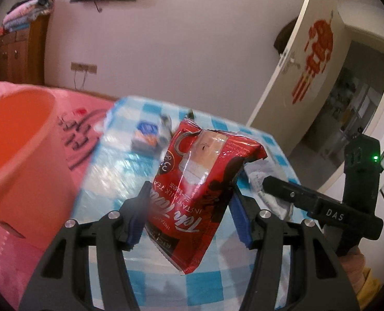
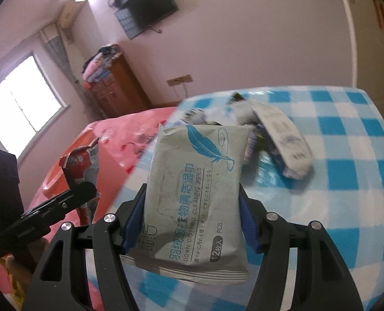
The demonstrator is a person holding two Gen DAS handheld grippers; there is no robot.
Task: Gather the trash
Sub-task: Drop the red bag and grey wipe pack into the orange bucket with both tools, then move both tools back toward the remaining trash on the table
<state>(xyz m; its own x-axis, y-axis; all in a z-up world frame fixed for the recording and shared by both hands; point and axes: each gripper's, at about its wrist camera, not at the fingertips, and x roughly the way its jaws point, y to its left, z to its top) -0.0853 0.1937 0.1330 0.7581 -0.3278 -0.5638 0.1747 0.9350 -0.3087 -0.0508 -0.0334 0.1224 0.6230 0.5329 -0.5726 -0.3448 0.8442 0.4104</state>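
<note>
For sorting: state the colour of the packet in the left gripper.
Red instant milk tea packet, clearest in the left wrist view.

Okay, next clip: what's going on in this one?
A person is clearing trash off a table with a blue-and-white checked cloth, using a hand-held gripper in each hand. The left hand-held gripper is clamped on a red instant milk tea packet, held above the table. The right hand-held gripper grips a grey pack of clothes cleaning wipes, also lifted. More wrappers lie on the cloth. An orange basin sits to the left on a pink surface; nothing has been dropped yet.
</note>
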